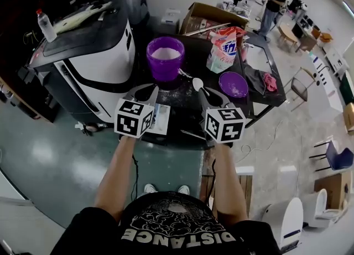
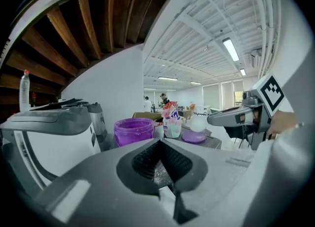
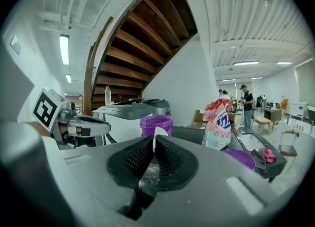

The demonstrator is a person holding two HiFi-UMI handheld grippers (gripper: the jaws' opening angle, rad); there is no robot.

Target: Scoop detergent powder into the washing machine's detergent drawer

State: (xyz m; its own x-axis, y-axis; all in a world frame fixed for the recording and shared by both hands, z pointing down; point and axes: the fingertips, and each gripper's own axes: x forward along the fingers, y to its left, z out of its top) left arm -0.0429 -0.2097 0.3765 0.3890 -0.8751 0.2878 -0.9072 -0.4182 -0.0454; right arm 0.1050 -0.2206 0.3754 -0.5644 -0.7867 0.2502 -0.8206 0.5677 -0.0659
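Detergent powder (image 1: 165, 53) lies white in an open purple tub (image 1: 165, 63) at the upper middle of the head view, on a dark table (image 1: 191, 55). To the tub's right stands a detergent bag (image 1: 225, 49), and lower right of that a purple lid (image 1: 233, 84) lies flat, with a pink cloth (image 1: 270, 81) further right. The washing machine (image 1: 91, 55) – white and black – fills the upper left, with a clear bottle (image 1: 45, 25) on its top. The right gripper (image 1: 202, 90) is at centre frame, its jaws clamped on a white scoop (image 1: 197, 84) whose bowl points up the frame, between tub and lid; in the right gripper view the scoop (image 3: 156, 135) stands up from the jaw tips in front of the tub (image 3: 155, 125). The left gripper (image 1: 150, 89) – just left of it, below the tub – has its jaws pressed together with nothing in them.
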